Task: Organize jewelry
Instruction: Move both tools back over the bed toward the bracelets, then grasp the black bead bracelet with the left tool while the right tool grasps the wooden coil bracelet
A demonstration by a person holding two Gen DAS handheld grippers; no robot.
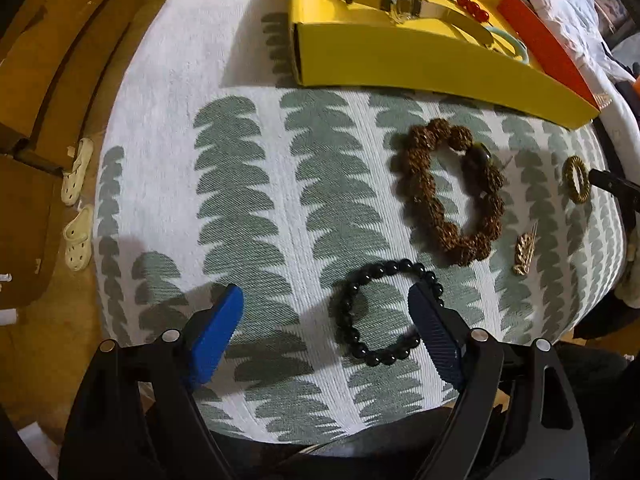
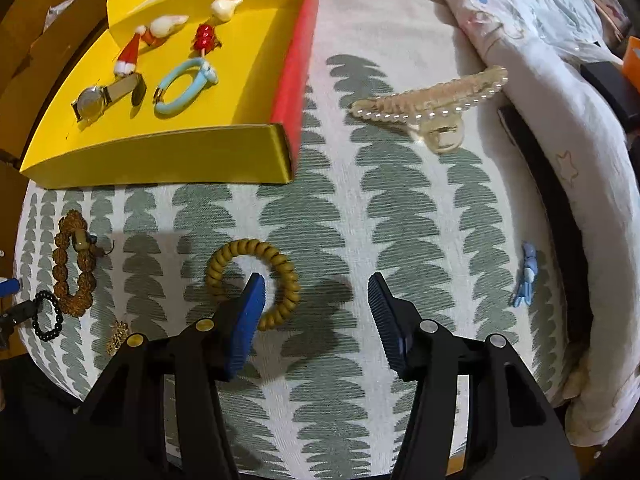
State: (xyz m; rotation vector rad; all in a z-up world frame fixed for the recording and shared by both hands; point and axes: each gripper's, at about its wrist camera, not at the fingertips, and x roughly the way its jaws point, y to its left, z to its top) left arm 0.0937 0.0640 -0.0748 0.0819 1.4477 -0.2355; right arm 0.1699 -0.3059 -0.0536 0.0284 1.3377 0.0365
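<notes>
A black bead bracelet (image 1: 386,312) lies low in the left wrist view, between the wide, empty jaws of the left gripper (image 1: 326,334). The right gripper (image 2: 316,320), jaws apart and empty, hangs beside a coiled yellow hair tie (image 2: 253,282). The yellow tray (image 2: 160,156) sits upper left.

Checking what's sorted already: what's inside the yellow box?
In the yellow box: a watch, blue hair tie, red beads, Santa clip, white charms. Nothing appears hidden.

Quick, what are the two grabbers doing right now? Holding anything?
Left gripper: open, empty, above the black bead bracelet.
Right gripper: open, empty, one finger over the coiled yellow hair tie.
</notes>
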